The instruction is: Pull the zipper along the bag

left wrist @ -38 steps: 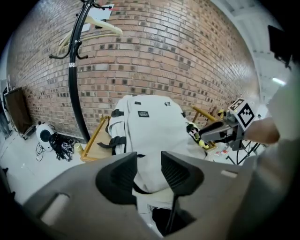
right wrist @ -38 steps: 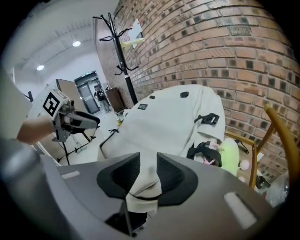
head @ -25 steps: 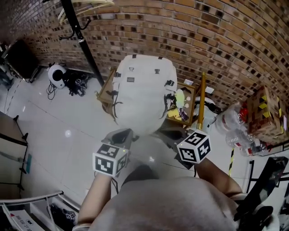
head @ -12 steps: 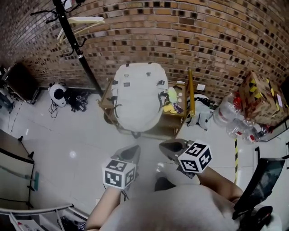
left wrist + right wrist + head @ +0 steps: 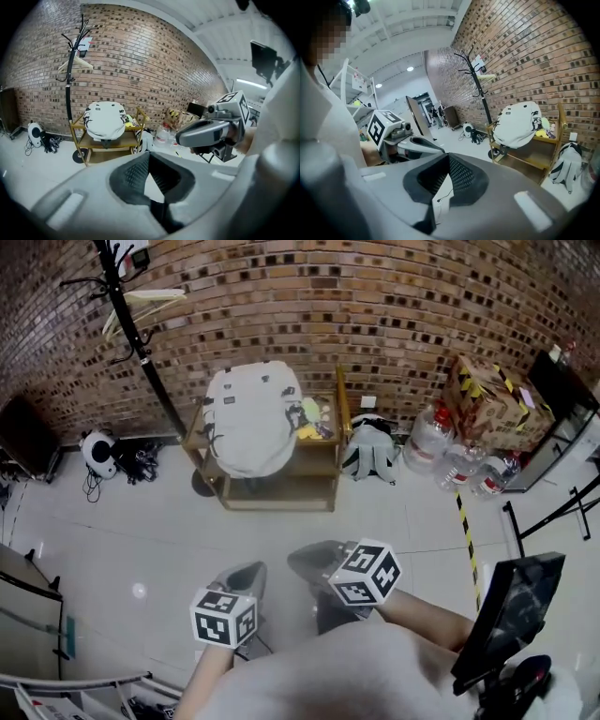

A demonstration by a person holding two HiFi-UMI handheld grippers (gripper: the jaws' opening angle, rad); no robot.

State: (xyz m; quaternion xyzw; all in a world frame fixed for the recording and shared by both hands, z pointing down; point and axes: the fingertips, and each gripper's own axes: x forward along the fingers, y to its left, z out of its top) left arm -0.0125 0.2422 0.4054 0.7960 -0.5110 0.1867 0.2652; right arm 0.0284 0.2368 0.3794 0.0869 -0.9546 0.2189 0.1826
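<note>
bag position: white bag [image 5: 251, 418] lies on the top shelf of a wooden cart [image 5: 281, 491], upper centre-left of the head view, against the brick wall [image 5: 375, 296].
key relation: bag is straight ahead of both tools and well apart from them, with bare floor between. No contact with it.
bag axis: long axis runs up-down in the head view, away from the person. The zipper line is too small to make out.
left gripper [image 5: 251, 573]: lower centre-left; jaws pressed together, nothing between them.
right gripper [image 5: 305, 559]: lower centre, just beside the left one; jaws likewise together and empty.
nearer hand: judged about equal. The left sits almost directly below the bag in the frame, the right slightly off to the right.
surroundings: coat stand [image 5: 131, 334] just left of the cart; a second backpack [image 5: 367, 451] on the floor at its right; water bottles [image 5: 433, 442] and a taped cardboard box [image 5: 487, 395] further right.
in the way: nothing on the direct line. Judged need: close the distance and open the jaws before any grip.
</note>
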